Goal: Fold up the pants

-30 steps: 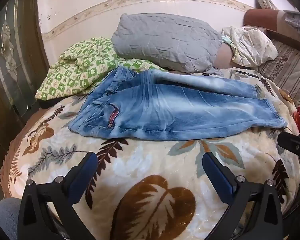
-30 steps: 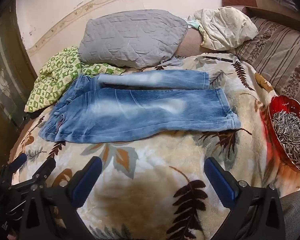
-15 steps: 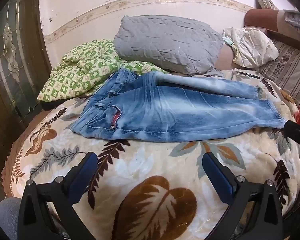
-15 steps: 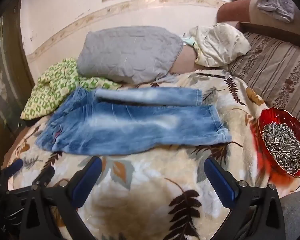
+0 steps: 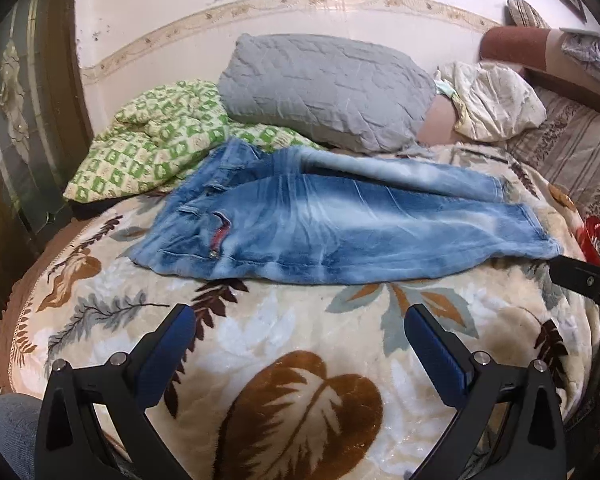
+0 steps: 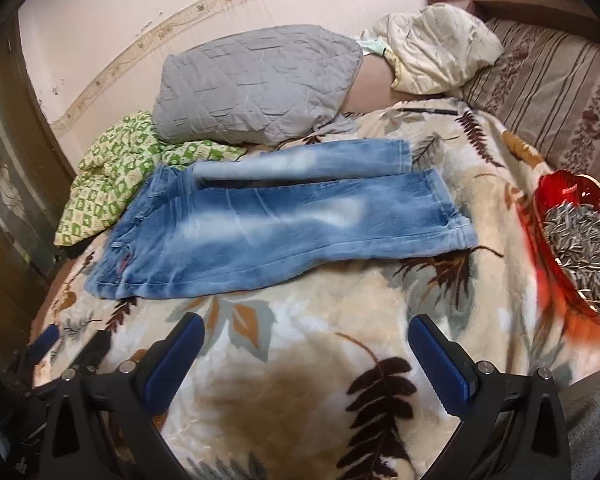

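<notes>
A pair of faded blue jeans (image 5: 340, 228) lies flat on a leaf-patterned blanket (image 5: 292, 360), waistband at the left, leg cuffs at the right, one leg partly over the other. They also show in the right wrist view (image 6: 280, 236). My left gripper (image 5: 300, 344) is open and empty, above the blanket in front of the jeans. My right gripper (image 6: 304, 348) is open and empty, in front of the jeans' near edge. One of its fingers (image 5: 584, 280) shows at the right edge of the left wrist view.
A grey pillow (image 5: 324, 92) and a green checked quilt (image 5: 156, 148) lie behind the jeans. A red bowl of sunflower seeds (image 6: 580, 236) sits at the blanket's right edge. A cream cloth bundle (image 6: 436, 56) and striped couch cushion (image 6: 552, 92) are at the back right.
Both grippers have moved closer to the bed and the jeans look larger. Both stay open and empty. The jeans have not moved.
</notes>
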Motion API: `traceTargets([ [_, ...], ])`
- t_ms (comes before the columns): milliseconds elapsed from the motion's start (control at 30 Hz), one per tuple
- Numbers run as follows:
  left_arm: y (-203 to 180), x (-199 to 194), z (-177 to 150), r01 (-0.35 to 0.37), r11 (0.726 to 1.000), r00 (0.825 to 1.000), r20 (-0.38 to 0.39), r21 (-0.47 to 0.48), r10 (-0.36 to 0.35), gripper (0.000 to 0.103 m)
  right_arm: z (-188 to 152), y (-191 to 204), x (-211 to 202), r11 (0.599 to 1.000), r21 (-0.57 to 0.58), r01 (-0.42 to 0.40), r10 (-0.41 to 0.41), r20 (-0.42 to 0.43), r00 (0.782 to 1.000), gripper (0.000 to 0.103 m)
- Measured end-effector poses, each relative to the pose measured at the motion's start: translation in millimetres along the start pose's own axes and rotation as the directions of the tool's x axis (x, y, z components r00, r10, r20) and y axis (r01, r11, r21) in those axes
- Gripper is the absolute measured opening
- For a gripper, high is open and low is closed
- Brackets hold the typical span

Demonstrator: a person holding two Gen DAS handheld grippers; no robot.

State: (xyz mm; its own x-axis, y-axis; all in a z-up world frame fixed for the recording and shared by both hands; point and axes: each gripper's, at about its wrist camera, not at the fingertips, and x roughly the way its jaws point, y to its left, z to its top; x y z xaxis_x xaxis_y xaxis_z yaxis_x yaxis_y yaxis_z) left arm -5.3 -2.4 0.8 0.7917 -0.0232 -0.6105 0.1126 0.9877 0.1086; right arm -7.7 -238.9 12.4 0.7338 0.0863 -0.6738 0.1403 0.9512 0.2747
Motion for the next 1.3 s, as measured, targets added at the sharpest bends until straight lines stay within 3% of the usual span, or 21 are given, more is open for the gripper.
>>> traceTargets([
  [200, -1, -4, 1, -0.002, 1.0, 1.0, 0.015, 0.007, 0.002, 0.103, 0, -2, -1, 0.997, 0.031, -0.071, 0.071, -0.025, 0.997, 0.103],
  [433, 2, 1, 20, 0.017, 1.0, 1.0, -0.012, -0.006, -0.017, 0.103, 6, 4, -7, 1.0, -0.012, 0.012, -0.012, -0.015, 1.0, 0.103],
  [600, -1, 9, 29, 0.033, 0.999, 0.998, -0.049, -0.017, -0.034, 0.103, 10, 2, 1, 1.0, -0.001, 0.005, -0.005, -0.061, 0.998, 0.103],
  [800, -4, 24, 73, 0.086, 0.996, 0.995, -0.047, 0.0, -0.086, 0.103, 65, 0, 4, 1.0, 0.023, 0.0, 0.002, -0.075, 0.997, 0.102],
  [967, -2, 53, 132, 0.117, 0.992, 0.992, -0.044, -0.044, -0.119, 0.103, 133, 5, 33, 0.999, 0.008, -0.033, 0.033, -0.104, 0.994, 0.093],
  [1100, -6, 78, 164, 0.144, 0.988, 0.989, -0.028, -0.056, -0.146, 0.103, 175, 9, 66, 0.998, -0.002, -0.06, 0.059, -0.105, 0.993, 0.093],
  [1233, -6, 110, 150, 0.182, 0.979, 0.979, -0.072, -0.091, -0.189, 0.103, 167, 1, 89, 0.993, 0.008, -0.12, 0.12, -0.078, 0.99, 0.093],
  [1300, -3, 130, 135, 0.179, 0.974, 0.968, -0.152, -0.142, -0.2, 0.103, 158, -8, 105, 0.997, 0.031, -0.074, 0.078, -0.125, 0.989, 0.091],
])
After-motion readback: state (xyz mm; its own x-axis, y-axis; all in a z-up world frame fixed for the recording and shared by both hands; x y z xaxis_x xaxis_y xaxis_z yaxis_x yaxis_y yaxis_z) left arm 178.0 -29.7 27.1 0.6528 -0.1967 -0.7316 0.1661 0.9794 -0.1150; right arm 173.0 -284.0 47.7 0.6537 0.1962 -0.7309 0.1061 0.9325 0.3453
